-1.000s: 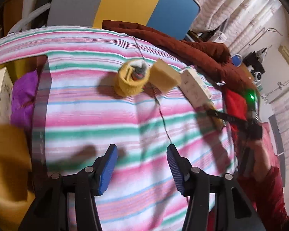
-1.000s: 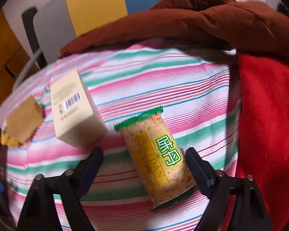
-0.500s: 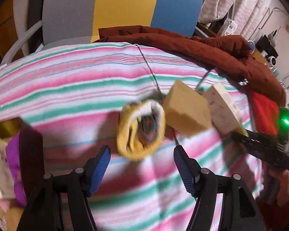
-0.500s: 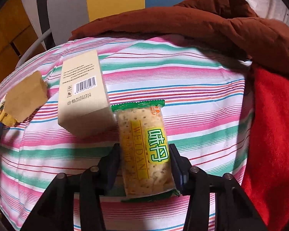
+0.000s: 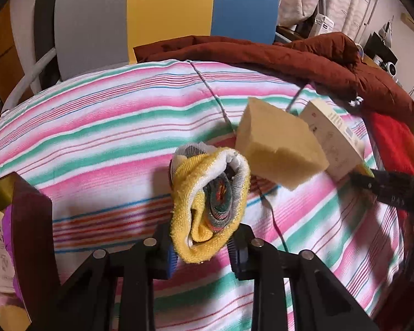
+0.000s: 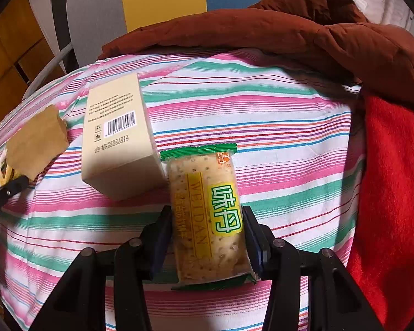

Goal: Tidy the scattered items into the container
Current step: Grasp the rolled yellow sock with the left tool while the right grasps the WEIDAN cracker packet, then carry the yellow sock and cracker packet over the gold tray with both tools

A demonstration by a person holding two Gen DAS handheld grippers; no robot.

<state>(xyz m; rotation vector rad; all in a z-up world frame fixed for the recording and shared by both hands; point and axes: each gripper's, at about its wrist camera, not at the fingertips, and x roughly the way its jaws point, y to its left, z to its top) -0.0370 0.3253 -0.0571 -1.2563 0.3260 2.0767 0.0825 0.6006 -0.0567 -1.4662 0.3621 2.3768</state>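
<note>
- Grippers both pointed steeply down at the striped cloth (image 5: 102,149).
- Left gripper (image 5: 202,251): its jaws had just been closing, and pinched the lower end of a rolled yellow terry sock bundle (image 5: 209,201), soft and nubbly.
- Right gripper (image 6: 207,237): jaws clamped a glossy, flat cracker packet (image 6: 207,212) across its middle.
- Beside the bundle lay a porous tan sponge block (image 5: 278,149), then a smooth cream carton (image 6: 118,138), touching the packet's corner.

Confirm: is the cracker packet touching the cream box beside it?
Touching. In the right wrist view the cracker packet, clamped in the right hand-held gripper, has its green top-left corner pressed against the lower right edge of the cream box, with no striped cloth visible between.
</note>
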